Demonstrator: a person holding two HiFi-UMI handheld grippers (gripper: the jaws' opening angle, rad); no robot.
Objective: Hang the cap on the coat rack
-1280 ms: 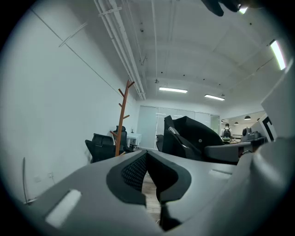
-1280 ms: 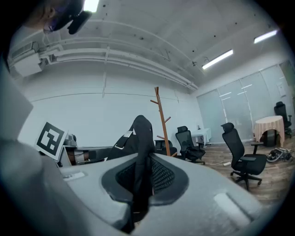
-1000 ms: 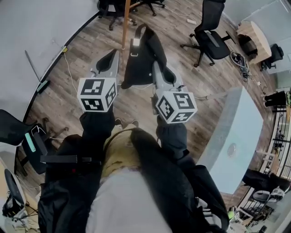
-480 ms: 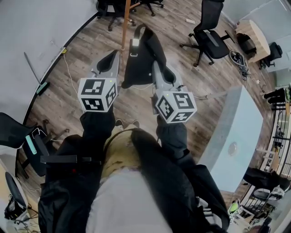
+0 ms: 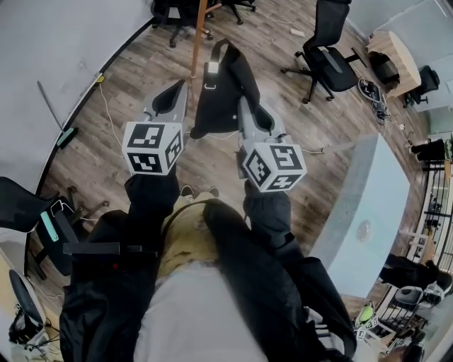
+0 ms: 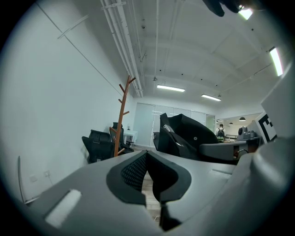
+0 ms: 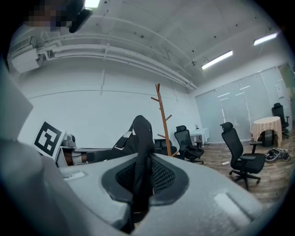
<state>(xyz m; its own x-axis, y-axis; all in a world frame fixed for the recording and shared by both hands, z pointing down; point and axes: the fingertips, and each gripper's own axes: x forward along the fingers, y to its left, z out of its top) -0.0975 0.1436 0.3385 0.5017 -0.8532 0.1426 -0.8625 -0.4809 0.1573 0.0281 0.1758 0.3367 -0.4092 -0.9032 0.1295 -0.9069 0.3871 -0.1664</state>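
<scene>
A black cap [image 5: 223, 88] with a strap and metal buckle hangs upright between the two grippers. My right gripper [image 5: 243, 106] is shut on its edge; in the right gripper view the cap's fabric [image 7: 140, 133] stands pinched between the pads. The left gripper [image 5: 180, 90] sits just left of the cap, apart from it, jaws together with nothing in them [image 6: 147, 159]. The cap [image 6: 184, 133] shows to its right. The wooden coat rack [image 5: 197, 35] stands ahead, beyond the cap, its pegs bare [image 6: 121, 115] [image 7: 162, 117].
Black office chairs stand by the rack's foot [image 5: 170, 14] and to the right [image 5: 327, 60]. A grey counter [image 5: 361, 212] runs along the right. The white wall [image 5: 64, 56] curves along the left, with a cable on the wooden floor [image 5: 106, 106].
</scene>
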